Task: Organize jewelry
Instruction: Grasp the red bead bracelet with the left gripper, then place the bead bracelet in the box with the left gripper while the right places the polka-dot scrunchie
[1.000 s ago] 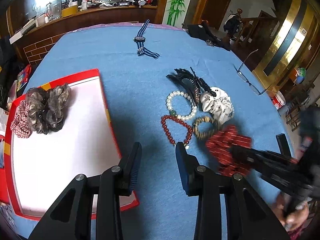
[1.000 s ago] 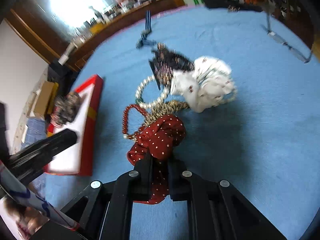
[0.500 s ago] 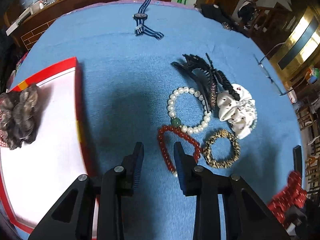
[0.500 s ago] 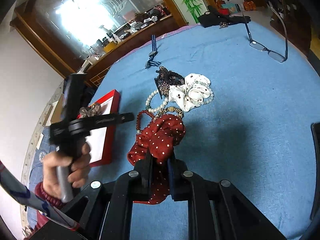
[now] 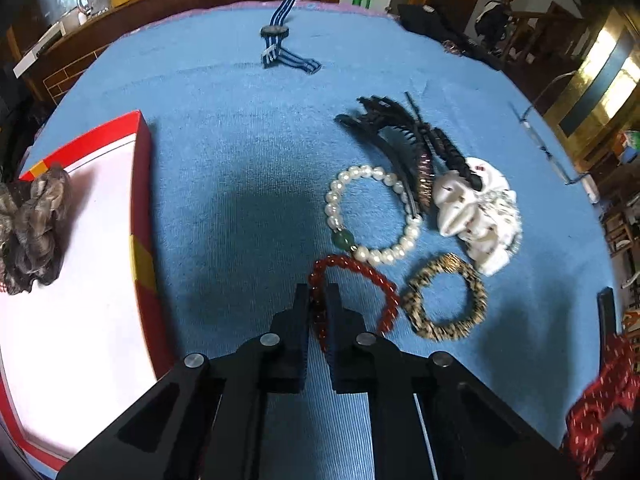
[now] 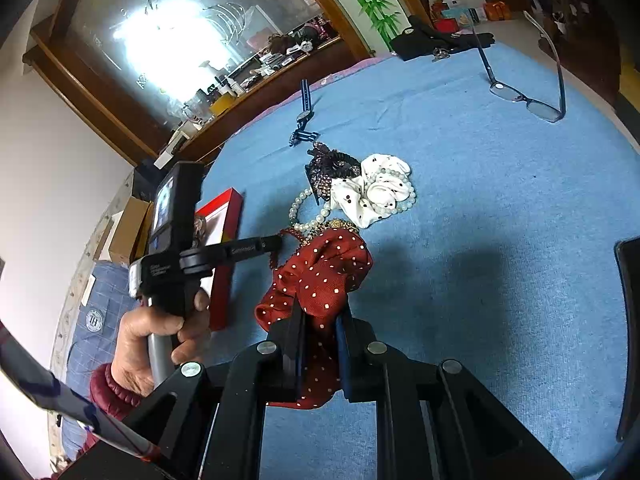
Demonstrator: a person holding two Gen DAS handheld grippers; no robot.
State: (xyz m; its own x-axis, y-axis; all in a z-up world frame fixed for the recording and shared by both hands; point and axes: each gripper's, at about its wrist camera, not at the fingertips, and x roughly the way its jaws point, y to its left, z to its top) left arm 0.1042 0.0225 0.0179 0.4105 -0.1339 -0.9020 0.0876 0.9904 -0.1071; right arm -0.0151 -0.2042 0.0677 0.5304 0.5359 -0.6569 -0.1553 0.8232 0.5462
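The left gripper (image 5: pixel 318 296) has just closed on the red bracelet (image 5: pixel 354 292) on the blue cloth (image 5: pixel 240 168) (ready to lift, I judge), while the right gripper (image 6: pixel 320 320) holds the dotted scrunchie (image 6: pixel 320 276) clamped above it.

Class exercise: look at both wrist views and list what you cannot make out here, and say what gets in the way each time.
- Left wrist view: part of the red bead bracelet is hidden between the shut fingers of the left hand-held gripper.
- Left wrist view: the grey scrunchie in the red tray is cut off by the picture's edge.
- Right wrist view: the leopard-print bracelet is mostly covered by the red dotted scrunchie.
- Right wrist view: the shelf clutter is too small.
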